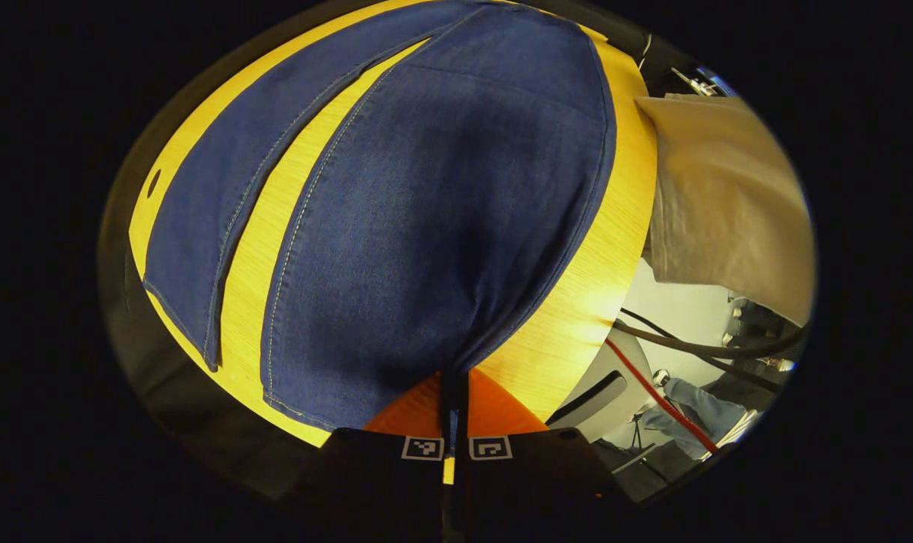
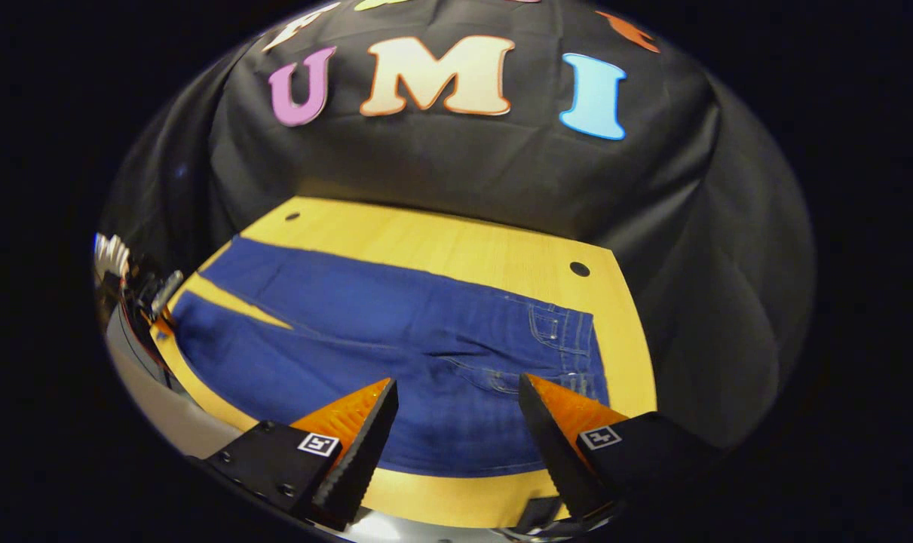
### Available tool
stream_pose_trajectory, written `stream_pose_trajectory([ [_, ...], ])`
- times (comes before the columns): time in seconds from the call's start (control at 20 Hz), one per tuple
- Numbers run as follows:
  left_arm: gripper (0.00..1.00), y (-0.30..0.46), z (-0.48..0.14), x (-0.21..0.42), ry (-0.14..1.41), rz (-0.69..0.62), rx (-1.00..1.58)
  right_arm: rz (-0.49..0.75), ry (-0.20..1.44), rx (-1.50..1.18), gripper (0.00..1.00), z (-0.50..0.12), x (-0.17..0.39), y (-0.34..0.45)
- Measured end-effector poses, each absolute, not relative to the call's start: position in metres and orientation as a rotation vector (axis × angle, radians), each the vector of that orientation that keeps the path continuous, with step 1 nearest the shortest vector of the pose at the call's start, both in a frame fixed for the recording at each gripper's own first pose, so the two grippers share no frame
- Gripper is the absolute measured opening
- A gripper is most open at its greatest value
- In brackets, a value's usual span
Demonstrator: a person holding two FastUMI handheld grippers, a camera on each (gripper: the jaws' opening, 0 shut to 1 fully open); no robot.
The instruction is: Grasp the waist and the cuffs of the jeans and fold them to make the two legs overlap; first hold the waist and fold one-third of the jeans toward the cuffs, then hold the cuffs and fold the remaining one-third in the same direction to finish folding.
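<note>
Pinched on a cuff corner, my left gripper (image 1: 450, 407) grips the jeans (image 2: 396, 339) spread flat on the table (image 2: 464, 241); my right gripper (image 2: 456, 437) gapes above the waist, where I judge the limp, heavy denim needs hold.

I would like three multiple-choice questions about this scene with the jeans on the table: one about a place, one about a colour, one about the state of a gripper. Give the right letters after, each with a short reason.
1. Where do the jeans lie?
A. flat on the table
B. on the floor
C. on a chair

2. What colour is the tabletop?
A. white
B. yellow wood
C. green

3. How do the two grippers stand?
A. both open
B. both shut on cloth
C. left gripper shut on the jeans, right gripper open

Answers: 1 A, the right gripper view shows them spread across the tabletop. 2 B, yellow wood grain shows around the denim. 3 C, the left gripper's fingers pinch a denim edge; the right gripper's fingers stand wide apart above the waist.
</note>
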State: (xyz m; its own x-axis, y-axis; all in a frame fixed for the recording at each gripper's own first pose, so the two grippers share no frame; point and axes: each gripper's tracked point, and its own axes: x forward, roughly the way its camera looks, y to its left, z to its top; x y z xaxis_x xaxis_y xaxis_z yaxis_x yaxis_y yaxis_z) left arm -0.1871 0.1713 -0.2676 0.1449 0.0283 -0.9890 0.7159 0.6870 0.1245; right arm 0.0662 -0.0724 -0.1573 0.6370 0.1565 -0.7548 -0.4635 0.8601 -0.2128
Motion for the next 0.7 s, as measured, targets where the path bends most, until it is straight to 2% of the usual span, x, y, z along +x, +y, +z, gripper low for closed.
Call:
stream_pose_trajectory([
  [0.4,0.00,0.169,-0.266,-0.189,1.408,-0.460,0.660,0.611,1.004,-0.718,1.00,-0.219,0.057,-0.110],
  [0.7,0.00,0.169,-0.267,-0.189,1.433,-0.411,0.646,0.865,1.155,-1.008,1.00,-0.276,0.026,-0.142],
])
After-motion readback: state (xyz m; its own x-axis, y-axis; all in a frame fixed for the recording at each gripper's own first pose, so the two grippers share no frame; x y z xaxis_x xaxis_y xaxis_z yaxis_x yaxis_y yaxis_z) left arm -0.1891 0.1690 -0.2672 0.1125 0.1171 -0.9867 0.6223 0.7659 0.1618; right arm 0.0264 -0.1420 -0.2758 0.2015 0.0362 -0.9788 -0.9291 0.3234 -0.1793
